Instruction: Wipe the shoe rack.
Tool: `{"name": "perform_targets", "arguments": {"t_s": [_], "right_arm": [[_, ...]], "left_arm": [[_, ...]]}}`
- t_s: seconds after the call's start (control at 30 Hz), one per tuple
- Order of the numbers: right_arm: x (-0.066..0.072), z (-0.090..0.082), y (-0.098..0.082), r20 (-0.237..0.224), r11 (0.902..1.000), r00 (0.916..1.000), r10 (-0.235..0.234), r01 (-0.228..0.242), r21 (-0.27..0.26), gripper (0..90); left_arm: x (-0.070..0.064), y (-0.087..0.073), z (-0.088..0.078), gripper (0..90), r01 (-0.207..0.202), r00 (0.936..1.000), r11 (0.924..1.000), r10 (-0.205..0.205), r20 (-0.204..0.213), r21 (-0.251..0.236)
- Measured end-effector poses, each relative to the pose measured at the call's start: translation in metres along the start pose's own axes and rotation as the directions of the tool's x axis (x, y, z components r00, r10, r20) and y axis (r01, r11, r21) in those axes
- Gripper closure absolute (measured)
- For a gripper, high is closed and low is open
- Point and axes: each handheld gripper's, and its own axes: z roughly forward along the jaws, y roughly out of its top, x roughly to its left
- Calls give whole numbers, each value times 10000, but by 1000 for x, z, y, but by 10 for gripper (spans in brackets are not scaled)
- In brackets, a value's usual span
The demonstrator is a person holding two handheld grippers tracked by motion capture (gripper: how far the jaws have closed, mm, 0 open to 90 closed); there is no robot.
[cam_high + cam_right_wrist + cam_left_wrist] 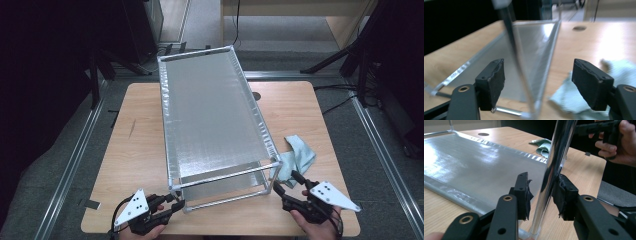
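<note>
A two-tier rack [215, 110] of chrome tubes with silver mesh shelves stands on the wooden table [140, 150]. My left gripper [175, 201] is at the rack's near left corner post. In the left gripper view that post [554, 162] stands between the jaws of my left gripper [541, 195]; the left pad [525, 195] is clear of it and the right pad sits against it or just off. My right gripper [287, 182] is by the near right corner, open wide. In the right gripper view the blurred post [511, 37] rises beyond the gap of my right gripper [537, 80].
A pale green cloth [298, 157] lies crumpled on the table just right of the rack's near right corner, close to my right gripper. A round hole [256, 95] shows in the tabletop behind the rack. Dark stands and floor rails surround the table.
</note>
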Motion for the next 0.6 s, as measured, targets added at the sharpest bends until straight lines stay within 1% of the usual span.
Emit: {"name": "perform_targets", "arguments": {"t_s": [0.07, 0.1, 0.13, 0.17, 0.2, 0.23, 0.27, 0.3, 0.33, 0.37, 0.4, 0.43, 0.47, 0.5, 0.53, 0.6], "right_arm": [[-13, -10, 4, 194, 9988, 9996, 215, -206, -441, 252], [-21, -13, 5, 436, 9972, 9981, 427, -399, -635, 254], [-28, -14, 6, 894, 9953, 9933, 728, -665, -709, 259], [-36, -12, 7, 1483, 9936, 9842, 968, -870, -716, 262], [-42, -9, 8, 1935, 9932, 9752, 1073, -964, -651, 264], [-50, -1, 10, 2576, 9941, 9601, 1087, -1037, -332, 269], [-53, 4, 11, 2803, 9930, 9529, 1155, -1176, -94, 269], [-56, 10, 11, 2861, 9914, 9503, 1227, -1307, 90, 271], [-56, 10, 11, 2861, 9914, 9503, 1227, -1307, 90, 271], [-59, 17, 11, 2759, 9884, 9519, 1333, -1480, 331, 288], [-64, 37, 7, 3298, 9817, 9373, 1130, -1566, 1087, 354], [-66, 42, 5, 3591, 9793, 9273, 1054, -1596, 1248, 390], [-67, 47, 3, 3910, 9783, 9146, 1032, -1644, 1262, 471], [-71, 51, 0, 4088, 9728, 9052, 1161, -1867, 1371, 613], [-74, 54, -2, 4011, 9677, 9061, 1346, -2073, 1437, 678], [-77, 55, -6, 4049, 9613, 9028, 1453, -2257, 1582, 769]], "left_arm": [[0, 0, 1, 636, -43, 10000, 10000, 43, 82, 4], [0, 0, 1, 634, -45, 9999, 10000, 45, 101, -18], [0, 0, 1, 635, -31, 9999, 10000, 31, 144, -45], [1, 0, 1, 642, -72, 9998, 10000, 73, 198, -33], [0, 1, 2, 648, -106, 9997, 9999, 107, 235, -27], [0, 1, 2, 663, -151, 9997, 9999, 150, 212, 5], [-1, 1, 3, 679, -166, 9997, 9999, 165, 206, 27], [-1, 1, 3, 696, -203, 9995, 9998, 203, 224, 26], [-1, 1, 3, 712, -203, 9995, 9998, 203, 224, 26], [-1, 1, 4, 712, -251, 9995, 9997, 249, 188, 82], [-2, 0, 4, 770, -308, 9995, 9994, 307, 61, 164], [-2, 0, 4, 780, -299, 9995, 9994, 298, 80, 169], [-2, 0, 5, 785, -306, 9995, 9994, 304, 93, 163], [-2, 0, 5, 789, -325, 9994, 9994, 323, 89, 152], [-2, 0, 5, 791, -320, 9994, 9994, 318, 106, 143], [-3, 0, 6, 792, -304, 9994, 9994, 302, 154, 136]]}}
